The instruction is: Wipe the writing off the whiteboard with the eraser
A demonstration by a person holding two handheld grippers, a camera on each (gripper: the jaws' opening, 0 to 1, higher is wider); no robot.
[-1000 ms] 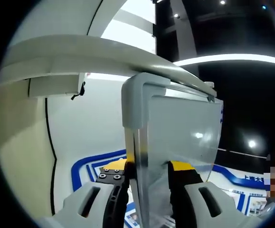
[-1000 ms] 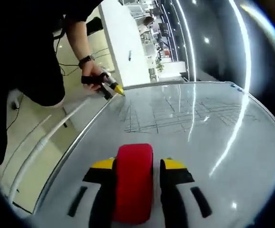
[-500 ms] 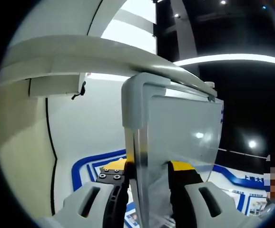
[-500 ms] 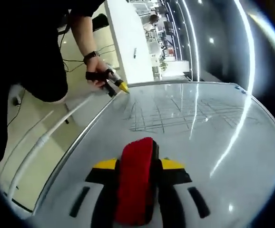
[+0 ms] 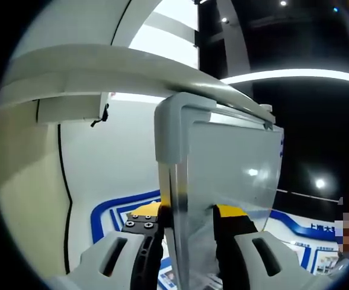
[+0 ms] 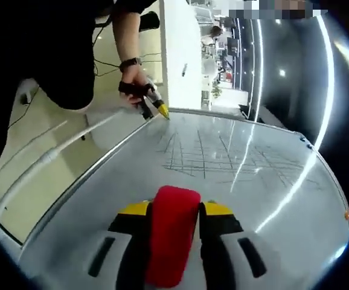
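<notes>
- The left gripper has its jaws closed on the whiteboard's edge near a corner, apparently to brace the board against wiping pressure.
- The right gripper clamps the red eraser between its jaws, close over the whiteboard's near blank area.
- The writing, a crossed grid of lines, lies further on, toward the far edge.

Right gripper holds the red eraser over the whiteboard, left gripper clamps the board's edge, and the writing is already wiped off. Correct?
Not quite: the writing is not wiped off; the right gripper view shows lines on the whiteboard ahead of the red eraser. The rest holds: the right gripper holds the eraser, and the left gripper clamps the board's edge.
</notes>
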